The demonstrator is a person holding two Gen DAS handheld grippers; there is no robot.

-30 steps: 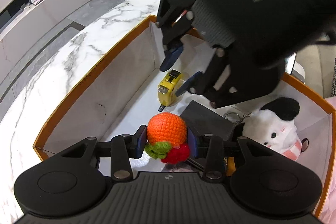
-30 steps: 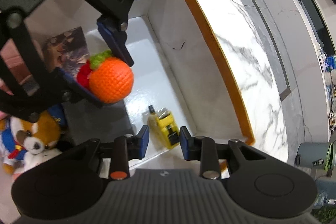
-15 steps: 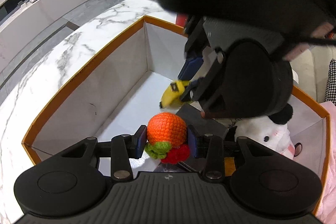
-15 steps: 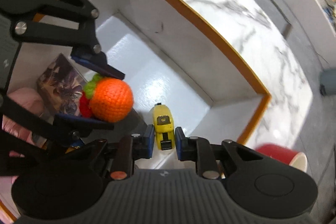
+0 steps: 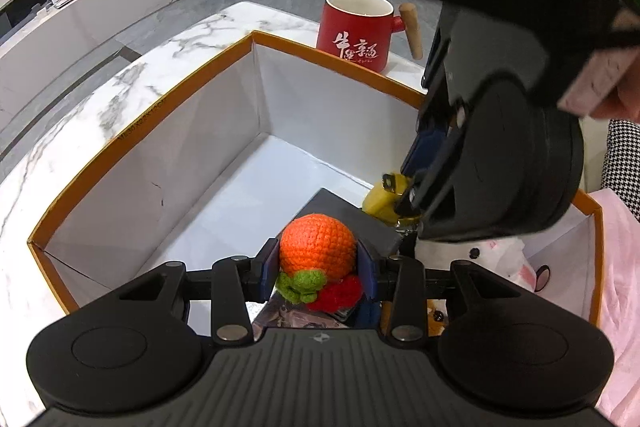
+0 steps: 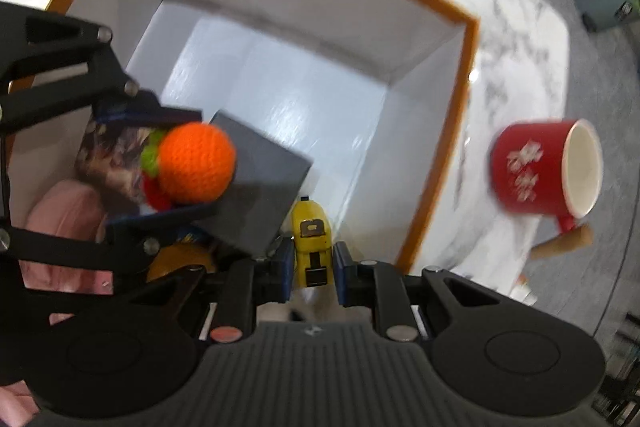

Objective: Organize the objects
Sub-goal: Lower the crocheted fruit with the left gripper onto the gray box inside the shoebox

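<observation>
My left gripper (image 5: 318, 261) is shut on an orange crocheted ball (image 5: 318, 241) with green and red knitted bits under it, held above the inside of a white box with an orange rim (image 5: 140, 131). The right wrist view shows the same ball (image 6: 196, 161) between the left gripper's blue pads. My right gripper (image 6: 311, 259) points down into the box and is shut on a yellow tape measure (image 6: 311, 239), its pads pressing both sides. From the left wrist view the tape measure (image 5: 382, 201) hangs clear of the box floor, to the right of the ball.
A dark grey flat case (image 6: 264, 183) lies in the box, with a picture card (image 6: 108, 163) and a white plush toy (image 5: 500, 255) beside it. A red mug (image 5: 354, 27) with a wooden handle stands on the marble top beyond the far box wall. Pink cloth (image 5: 624, 267) lies right.
The right gripper closed on the tape measure, lifted it off the box floor and rolled round, carrying it to the right over the grey case. The left gripper kept its hold on the ball.
</observation>
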